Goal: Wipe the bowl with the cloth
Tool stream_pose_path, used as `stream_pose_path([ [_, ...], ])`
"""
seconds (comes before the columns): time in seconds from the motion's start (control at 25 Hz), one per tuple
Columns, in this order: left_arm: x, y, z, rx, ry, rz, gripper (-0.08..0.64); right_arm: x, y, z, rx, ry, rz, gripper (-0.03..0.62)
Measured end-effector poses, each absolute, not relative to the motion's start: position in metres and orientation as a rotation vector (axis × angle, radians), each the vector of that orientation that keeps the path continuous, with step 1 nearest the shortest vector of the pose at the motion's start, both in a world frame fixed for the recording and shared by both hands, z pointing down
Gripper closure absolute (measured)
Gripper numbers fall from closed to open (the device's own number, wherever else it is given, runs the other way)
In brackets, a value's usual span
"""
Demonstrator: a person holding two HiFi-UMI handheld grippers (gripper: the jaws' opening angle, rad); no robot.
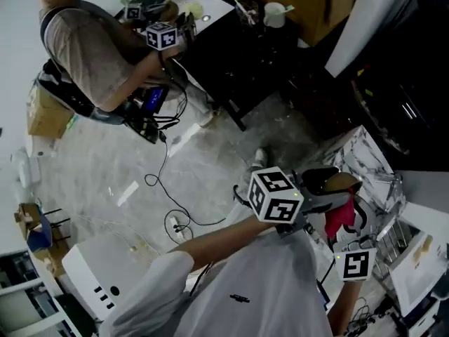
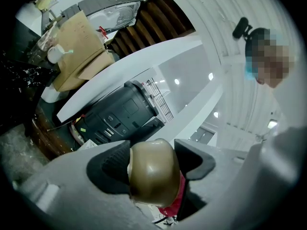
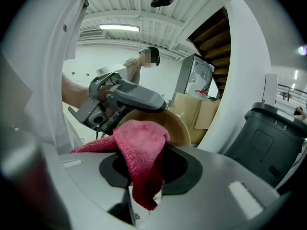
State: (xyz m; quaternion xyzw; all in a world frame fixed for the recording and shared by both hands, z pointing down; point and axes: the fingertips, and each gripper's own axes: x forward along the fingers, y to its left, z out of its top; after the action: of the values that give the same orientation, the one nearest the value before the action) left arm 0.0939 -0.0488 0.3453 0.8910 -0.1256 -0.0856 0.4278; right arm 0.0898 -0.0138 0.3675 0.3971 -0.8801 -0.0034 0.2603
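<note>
In the head view, a pale mottled floor (image 1: 203, 153) fills the middle of the frame. At upper left a second person (image 1: 91, 55) stands at a dark worktop (image 1: 231, 55), which carries a white cup (image 1: 273, 12); what the cup holds cannot be made out. The left gripper view shows a black bin (image 2: 120, 111) at centre, its inside out of sight, and a brown cardboard box (image 2: 79, 42) at upper left.

At lower right of the head view, both arms in white sleeves meet. The left claw (image 2: 152, 162) is clamped on the brown bowl (image 3: 178, 124), one jaw either side of its wall, holding it on edge in the air. The right claw (image 3: 144, 169) is closed on the red cloth (image 3: 139, 143). The cloth drapes over the jaws and bunches up against the bowl's pale inside, in the middle of the right gripper view.
</note>
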Motion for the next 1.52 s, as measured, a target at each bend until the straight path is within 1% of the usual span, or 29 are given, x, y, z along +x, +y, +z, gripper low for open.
stream_pose_path([
  [0.28,0.065,-0.048,0.35,2.186,-0.361,-0.254,0.27,0.047,-0.024,0.365,0.999,-2.512,0.079,0.476],
  [0.52,0.041,-0.048,0.349,2.17,-0.393,-0.303,0.27,0.032,-0.038,0.362,1.005,-2.485,-0.006,0.476],
  [0.72,0.026,-0.06,0.343,2.189,-0.411,-0.313,0.27,0.034,-0.054,0.361,1.037,-2.405,-0.108,0.476],
  [0.88,0.038,-0.061,0.34,2.204,-0.377,-0.319,0.27,0.047,-0.058,0.364,1.073,-2.296,-0.144,0.476],
  [1.08,0.051,-0.061,0.339,2.184,-0.32,-0.297,0.27,0.068,-0.044,0.371,1.118,-2.191,-0.105,0.476],
  [1.52,0.083,-0.056,0.35,2.183,-0.261,-0.23,0.272,0.073,-0.02,0.358,1.2,-2.409,0.054,0.477],
])
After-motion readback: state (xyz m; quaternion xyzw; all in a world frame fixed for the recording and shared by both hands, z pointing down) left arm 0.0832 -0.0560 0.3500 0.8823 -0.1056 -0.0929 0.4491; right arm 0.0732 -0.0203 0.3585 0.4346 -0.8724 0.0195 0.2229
